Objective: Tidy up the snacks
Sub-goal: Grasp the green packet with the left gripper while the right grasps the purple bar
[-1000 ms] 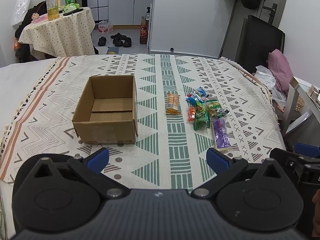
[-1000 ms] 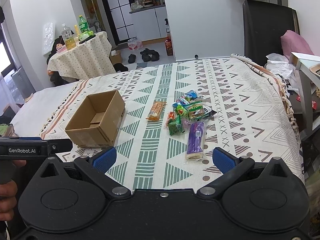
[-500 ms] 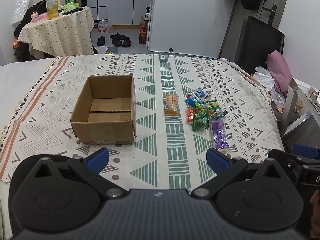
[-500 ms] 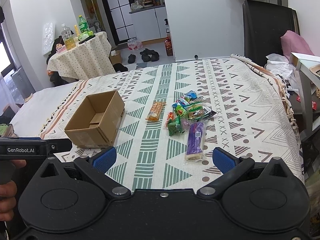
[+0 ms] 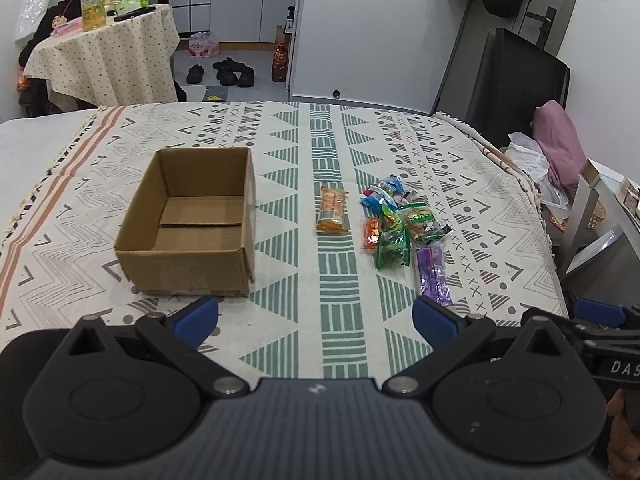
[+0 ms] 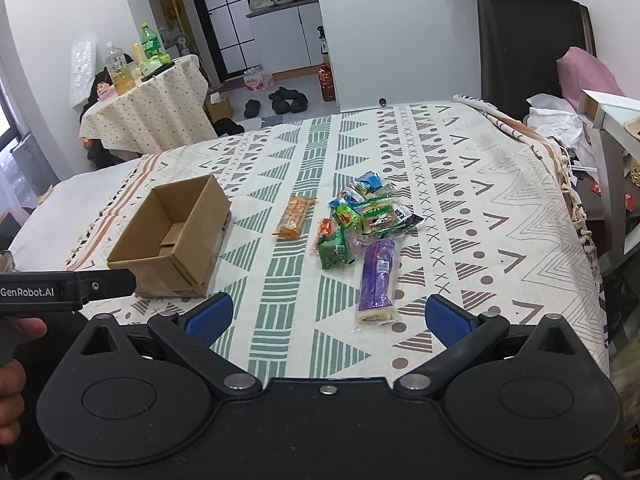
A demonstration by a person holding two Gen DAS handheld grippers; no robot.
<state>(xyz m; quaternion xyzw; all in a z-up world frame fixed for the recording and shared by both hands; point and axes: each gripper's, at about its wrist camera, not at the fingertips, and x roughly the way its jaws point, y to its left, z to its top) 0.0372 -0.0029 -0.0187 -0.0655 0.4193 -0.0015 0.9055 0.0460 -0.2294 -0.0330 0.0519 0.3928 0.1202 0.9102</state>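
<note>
An empty open cardboard box [image 5: 192, 224] [image 6: 176, 236] stands on the patterned tablecloth [image 5: 332, 280], left of centre. To its right lie an orange cracker pack [image 5: 332, 210] [image 6: 296, 216], a pile of green, blue and orange snack packs [image 5: 396, 220] [image 6: 360, 216] and a long purple pack [image 5: 432, 274] [image 6: 378, 278]. My left gripper [image 5: 316, 318] is open and empty, held above the near table edge. My right gripper [image 6: 326, 316] is open and empty, near the purple pack.
A round table with bottles [image 5: 104, 36] stands at the back left. Shoes [image 5: 228, 72] lie on the floor beyond. A black chair [image 5: 508, 84] and pink cloth [image 5: 560, 144] sit at the right. The other gripper shows at the left edge of the right wrist view [image 6: 60, 288].
Both views have shifted slightly forward toward the table. The box and snacks have not moved. Both grippers stay open.
</note>
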